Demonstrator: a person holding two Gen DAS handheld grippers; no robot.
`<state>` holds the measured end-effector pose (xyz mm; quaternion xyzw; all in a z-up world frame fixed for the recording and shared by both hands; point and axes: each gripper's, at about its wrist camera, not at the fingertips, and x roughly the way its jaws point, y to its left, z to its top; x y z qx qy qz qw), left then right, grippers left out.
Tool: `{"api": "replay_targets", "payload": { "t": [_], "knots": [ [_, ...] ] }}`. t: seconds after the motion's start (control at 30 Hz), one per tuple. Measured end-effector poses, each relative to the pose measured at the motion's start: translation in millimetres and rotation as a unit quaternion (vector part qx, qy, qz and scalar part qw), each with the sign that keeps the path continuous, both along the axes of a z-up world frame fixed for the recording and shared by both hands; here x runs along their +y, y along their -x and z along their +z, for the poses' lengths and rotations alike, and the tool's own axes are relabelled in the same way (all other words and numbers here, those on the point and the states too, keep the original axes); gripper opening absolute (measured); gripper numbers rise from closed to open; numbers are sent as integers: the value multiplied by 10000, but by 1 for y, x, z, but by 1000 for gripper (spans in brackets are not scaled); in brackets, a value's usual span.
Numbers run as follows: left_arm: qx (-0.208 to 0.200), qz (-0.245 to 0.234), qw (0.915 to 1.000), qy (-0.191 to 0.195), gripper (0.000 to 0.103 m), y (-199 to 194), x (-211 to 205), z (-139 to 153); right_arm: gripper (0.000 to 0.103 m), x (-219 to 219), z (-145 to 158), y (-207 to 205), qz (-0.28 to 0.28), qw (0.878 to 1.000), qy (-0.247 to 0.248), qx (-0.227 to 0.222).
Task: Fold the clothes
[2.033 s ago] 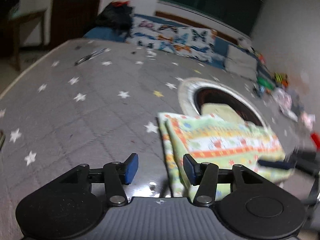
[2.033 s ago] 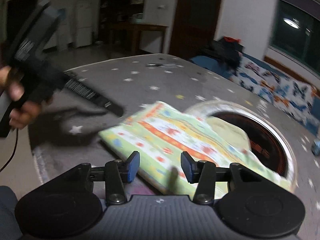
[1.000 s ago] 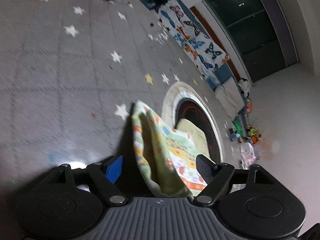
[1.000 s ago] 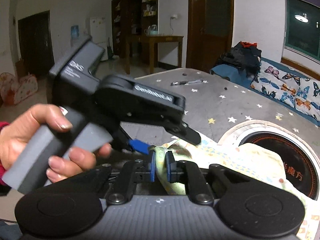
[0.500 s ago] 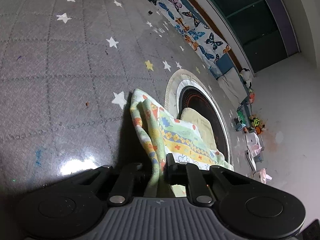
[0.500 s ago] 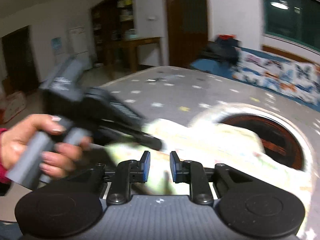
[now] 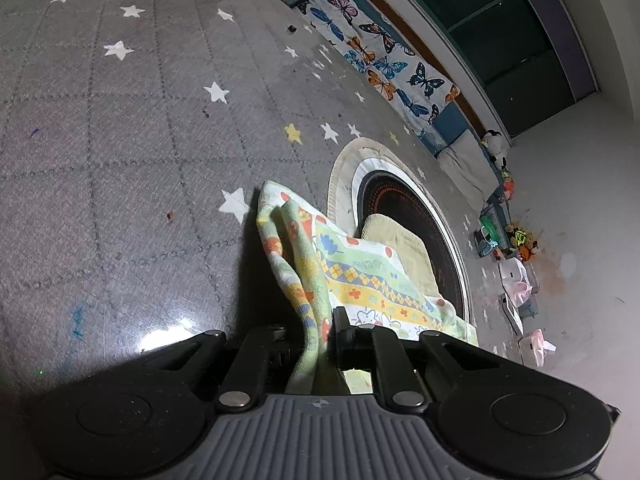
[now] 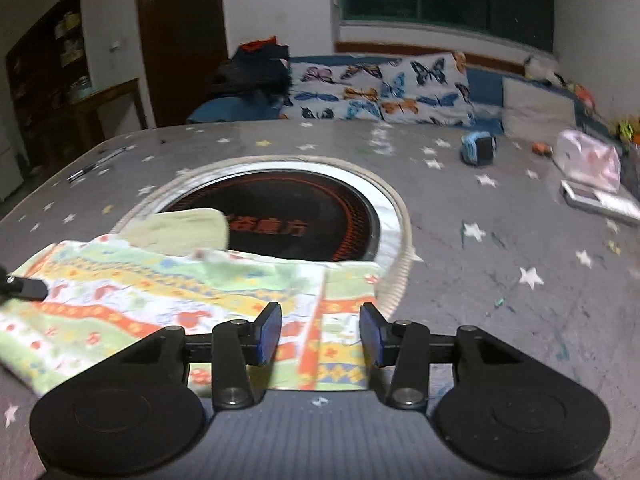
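Left gripper (image 7: 320, 332) pinched the green-orange patterned cloth garment (image 8: 168, 292), layers doubled beside the round black hotplate (image 8: 304, 216). Right gripper (image 8: 320, 334) gaped wide, empty; fold unfinished.

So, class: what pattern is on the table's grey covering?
White stars on the table covering, a few yellow; clearest in the left wrist view.
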<state>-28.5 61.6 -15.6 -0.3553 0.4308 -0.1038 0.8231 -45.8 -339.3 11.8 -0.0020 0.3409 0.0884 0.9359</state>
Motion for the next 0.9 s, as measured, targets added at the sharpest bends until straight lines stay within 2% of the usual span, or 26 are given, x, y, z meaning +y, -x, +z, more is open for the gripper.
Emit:
{"api": "replay_targets", "payload": {
  "t": [0.03, 0.07, 0.27, 0.43, 0.7, 0.83, 0.9],
  "knots": [
    [-3, -6, 10000, 0, 12, 0, 0, 0, 52, -2, -2, -1, -46, 10000, -23, 7],
    [-6, -13, 10000, 0, 12, 0, 0, 0, 53, -5, -4, -3, -91, 9999, -45, 13],
    [-77, -62, 9999, -113, 12, 1, -3, 1, 51, -3, -8, -11, -98, 9999, -52, -11],
    [-183, -133, 9991, -353, 11, 1, -8, 6, 10, 0, -7, -10, -25, 9995, -307, 48],
    [-848, -791, 9900, -803, 9, -14, -55, 51, 7, -9, 20, 11, -234, 9975, -501, -447],
    [-1181, -1120, 9813, -1025, 9, -21, -79, 73, 6, -26, 43, 25, -461, 9954, -367, -750],
    [-1322, -1318, 9771, -1017, 9, -29, -101, 82, 6, -40, 53, 30, -631, 9938, -262, -876]
  ]
}}
